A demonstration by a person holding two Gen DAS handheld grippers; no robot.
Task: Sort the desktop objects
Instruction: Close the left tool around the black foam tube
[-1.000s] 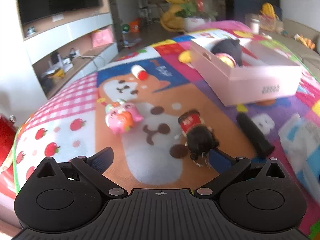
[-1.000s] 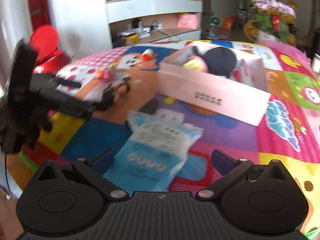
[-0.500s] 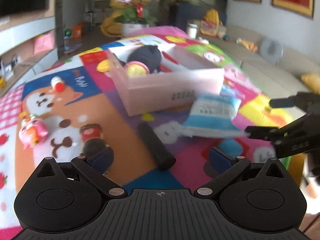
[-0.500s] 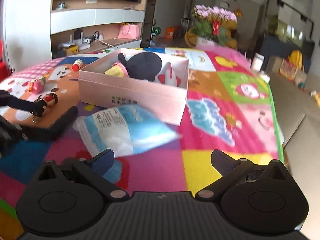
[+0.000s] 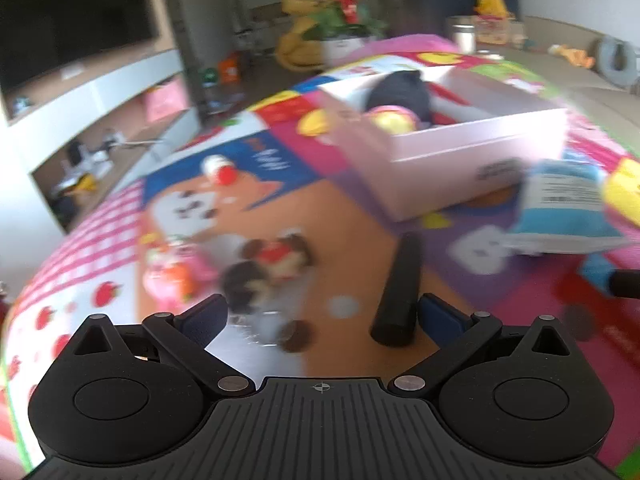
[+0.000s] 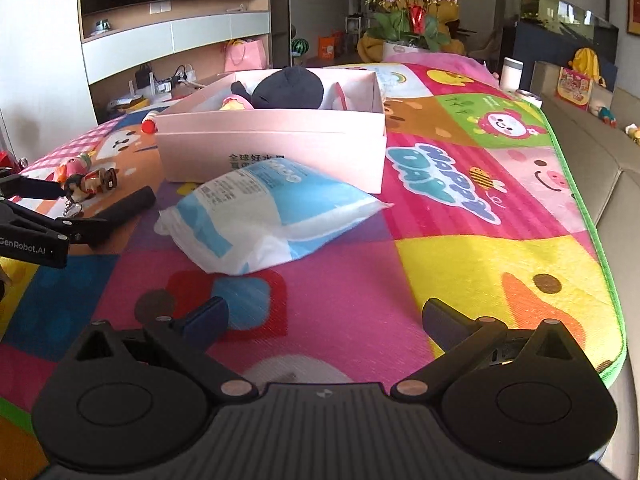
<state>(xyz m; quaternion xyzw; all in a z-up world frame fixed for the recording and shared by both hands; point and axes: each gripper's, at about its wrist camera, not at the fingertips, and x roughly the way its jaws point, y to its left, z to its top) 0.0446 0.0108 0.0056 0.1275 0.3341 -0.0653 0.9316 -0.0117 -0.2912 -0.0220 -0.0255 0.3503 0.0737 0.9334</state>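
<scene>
A pink box [image 6: 272, 140] [image 5: 472, 152] holds a black plush [image 6: 292, 88] and a pink-yellow toy. A blue-white bag [image 6: 264, 216] [image 5: 564, 208] lies in front of it. A black cylinder [image 5: 398, 292] [image 6: 120, 212], a dark-haired doll keychain [image 5: 268, 268] [image 6: 86, 186], a pink toy [image 5: 172, 276] and a red-capped bottle [image 5: 220, 170] lie on the mat. My left gripper [image 5: 320, 316] is open just above the mat, between the doll and the cylinder. My right gripper [image 6: 324, 320] is open and empty, short of the bag.
The colourful play mat [image 6: 480, 208] ends at a green edge [image 6: 600, 240] on the right, with a sofa beyond. A flower pot [image 6: 408, 20] stands behind the table. A TV shelf unit [image 6: 172, 40] is at the far left.
The left gripper swung back left and now faces the doll and cylinder; its view is blurred by motion. The right view shifted slightly closer to the bag and steadied.
</scene>
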